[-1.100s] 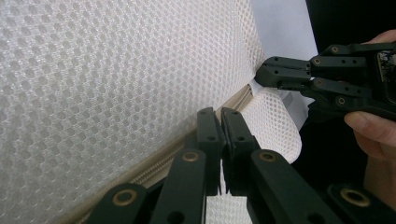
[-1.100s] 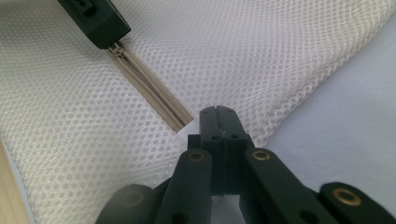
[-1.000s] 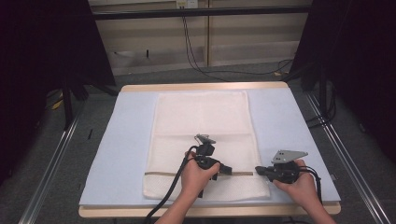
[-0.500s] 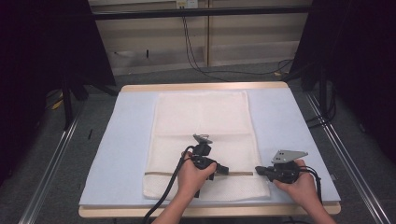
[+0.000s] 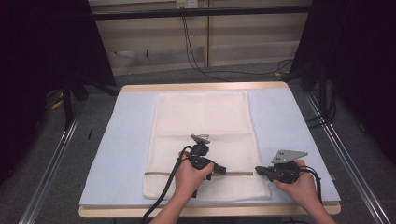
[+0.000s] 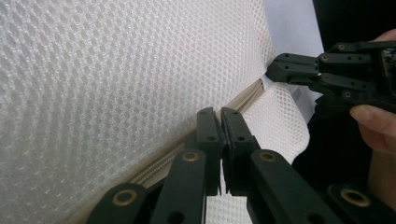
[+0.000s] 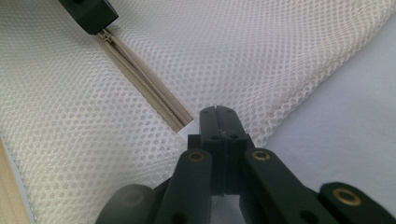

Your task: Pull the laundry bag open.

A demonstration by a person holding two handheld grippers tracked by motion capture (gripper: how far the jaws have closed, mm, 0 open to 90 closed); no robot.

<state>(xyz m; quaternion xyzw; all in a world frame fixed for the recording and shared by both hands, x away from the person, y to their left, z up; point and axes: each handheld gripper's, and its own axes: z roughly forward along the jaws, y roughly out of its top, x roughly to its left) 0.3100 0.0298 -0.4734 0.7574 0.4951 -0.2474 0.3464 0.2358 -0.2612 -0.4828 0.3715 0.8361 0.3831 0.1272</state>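
A white mesh bag (image 5: 201, 121) lies flat on a light blue mat (image 5: 126, 140). A beige zipper (image 5: 238, 173) runs across the bag near its front edge. My left gripper (image 5: 223, 170) rests on the zipper line and is shut on the zipper pull (image 7: 106, 35). In the left gripper view its jaws (image 6: 220, 114) meet over the zipper tape (image 6: 159, 163). My right gripper (image 5: 258, 171) sits at the bag's right edge, shut on the mesh just past the zipper's end (image 7: 182, 122). The zipper teeth (image 7: 144, 86) between the two grippers are closed.
The mat covers a wooden table (image 5: 201, 87) with dark floor and metal rails around it. Bare mat lies left and right of the bag. Cables trail from both grippers toward the front edge.
The left gripper's top has leaned a touch to the left; both hands otherwise stay where they were.
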